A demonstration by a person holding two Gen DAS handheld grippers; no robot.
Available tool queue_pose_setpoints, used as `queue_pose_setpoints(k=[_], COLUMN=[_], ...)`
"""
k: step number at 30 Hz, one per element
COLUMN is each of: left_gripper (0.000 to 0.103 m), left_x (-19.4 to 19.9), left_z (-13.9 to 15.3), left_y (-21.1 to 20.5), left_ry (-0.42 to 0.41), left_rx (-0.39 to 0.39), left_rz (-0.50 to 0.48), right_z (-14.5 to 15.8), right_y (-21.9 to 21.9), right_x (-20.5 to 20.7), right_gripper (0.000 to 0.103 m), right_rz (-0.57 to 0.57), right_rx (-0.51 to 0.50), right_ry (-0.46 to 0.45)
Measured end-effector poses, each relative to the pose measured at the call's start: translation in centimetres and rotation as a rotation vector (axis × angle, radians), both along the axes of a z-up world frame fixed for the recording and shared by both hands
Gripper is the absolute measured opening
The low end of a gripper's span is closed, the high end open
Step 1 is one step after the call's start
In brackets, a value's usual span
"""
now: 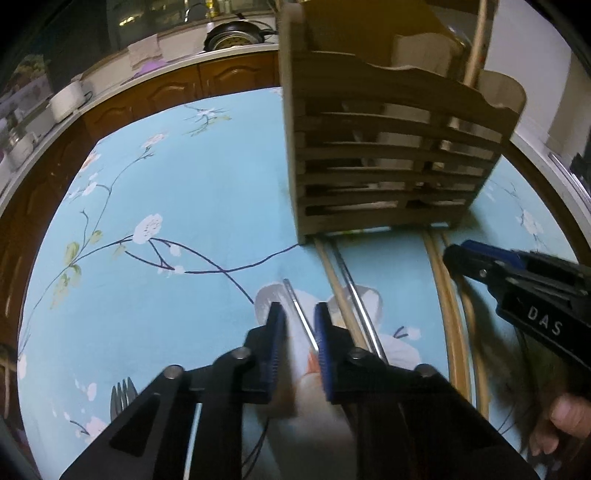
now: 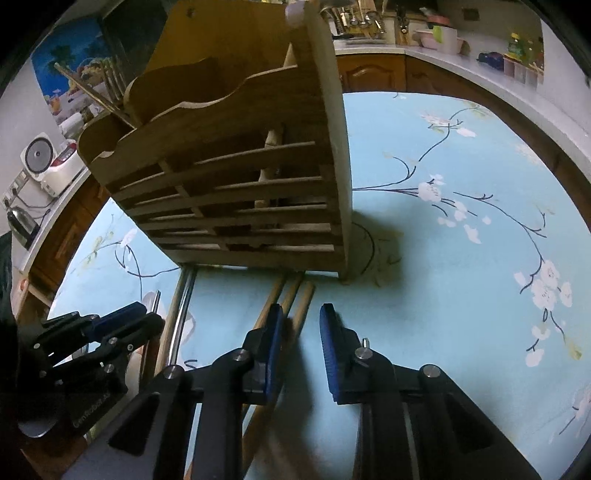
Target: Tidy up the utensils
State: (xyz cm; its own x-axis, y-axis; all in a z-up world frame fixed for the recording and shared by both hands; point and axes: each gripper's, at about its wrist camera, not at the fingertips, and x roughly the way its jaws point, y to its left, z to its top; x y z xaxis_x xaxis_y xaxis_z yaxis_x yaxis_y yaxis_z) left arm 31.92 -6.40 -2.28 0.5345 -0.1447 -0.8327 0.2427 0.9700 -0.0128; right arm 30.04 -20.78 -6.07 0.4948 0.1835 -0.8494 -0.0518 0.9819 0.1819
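Note:
A slatted wooden utensil holder (image 1: 388,147) stands on the blue floral tablecloth (image 1: 166,221); it also shows in the right wrist view (image 2: 240,166). My left gripper (image 1: 300,332) is open, its jaws either side of a thin metal chopstick (image 1: 301,314) lying on the cloth. A wooden and a metal chopstick (image 1: 351,295) lie just to its right. A fork (image 1: 122,398) lies lower left. My right gripper (image 2: 301,332) is open above several wooden chopsticks (image 2: 291,299) lying in front of the holder. It also shows in the left wrist view (image 1: 461,258).
Wooden chopsticks (image 1: 443,295) lie right of the left gripper. Chopsticks (image 2: 96,88) stand in the holder's far compartment. A counter with a pan (image 1: 236,33), a rice cooker (image 2: 48,162) and a kettle (image 2: 22,221) surrounds the table.

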Motion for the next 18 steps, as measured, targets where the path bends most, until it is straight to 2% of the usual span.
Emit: queue_pose_setpoints(k=[1, 6, 9, 11, 13, 15, 18], left_gripper=[0.009, 0.007, 0.006, 0.004, 0.002, 0.002, 0.002], left_x=[-0.2, -0.7, -0.8, -0.8, -1.1, -1.4, -2.6], left_z=[0.0, 0.1, 0.0, 0.0, 0.2, 0.5, 1.8], left_y=[0.0, 0.5, 0.3, 0.6, 1.4, 2.4, 4.0], left_ry=[-0.003, 0.002, -0.002, 0.004, 0.023, 0.022, -0.002], left_rx=[0.001, -0.018, -0.009, -0.030, -0.077, -0.114, -0.178], left_rz=[-0.009, -0.017, -0.013, -0.014, -0.010, -0.005, 0.011], right_z=[0.1, 0.1, 0.2, 0.2, 0.4, 0.6, 2.5], right_y=[0.0, 0.1, 1.0, 1.5, 1.1, 0.4, -0.8], right_x=[0.0, -0.7, -0.4, -0.4, -0.9, -1.6, -3.5], right_gripper=[0.019, 0.019, 0.018, 0.013, 0.007, 0.006, 0.005], right_rz=[0.007, 0.040, 0.036, 0.034, 0.026, 0.011, -0.013], right_rx=[-0.008, -0.040, -0.097, -0.126, -0.071, -0.019, 0.050], right_ry=[0.003, 0.014, 0.009, -0.002, 0.002, 0.005, -0.041])
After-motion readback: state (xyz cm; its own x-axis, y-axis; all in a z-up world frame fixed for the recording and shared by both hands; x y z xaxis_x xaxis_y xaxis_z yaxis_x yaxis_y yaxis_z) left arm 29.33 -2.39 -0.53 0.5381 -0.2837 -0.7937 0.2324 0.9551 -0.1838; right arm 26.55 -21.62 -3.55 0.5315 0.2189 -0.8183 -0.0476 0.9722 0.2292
